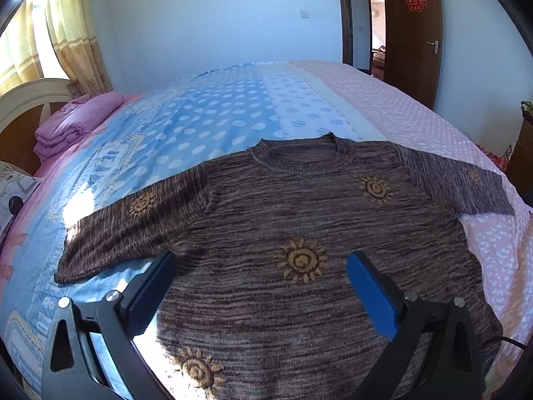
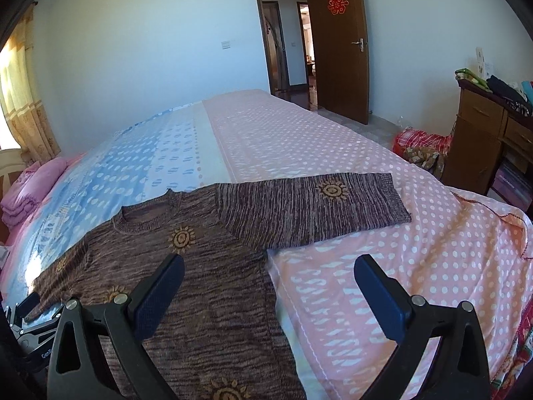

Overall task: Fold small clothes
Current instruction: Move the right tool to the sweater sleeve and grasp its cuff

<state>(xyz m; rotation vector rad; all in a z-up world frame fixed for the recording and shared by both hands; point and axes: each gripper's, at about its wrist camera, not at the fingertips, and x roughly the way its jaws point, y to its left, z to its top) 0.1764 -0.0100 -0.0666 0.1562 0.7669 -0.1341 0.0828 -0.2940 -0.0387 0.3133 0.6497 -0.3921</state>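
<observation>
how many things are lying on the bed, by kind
brown sweaters: 1, the brown sweater, spread flat on the bed
pink folded quilts: 1, the pink quilt, near the headboard
total: 2

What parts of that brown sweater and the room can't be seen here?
- Sweater hem: cut off by the bottom edge in both views.
- Its left cuff: hidden behind the right claw in the right view.
- Room beyond the open door: too small to make out.
- The left claw covers some knit.
</observation>
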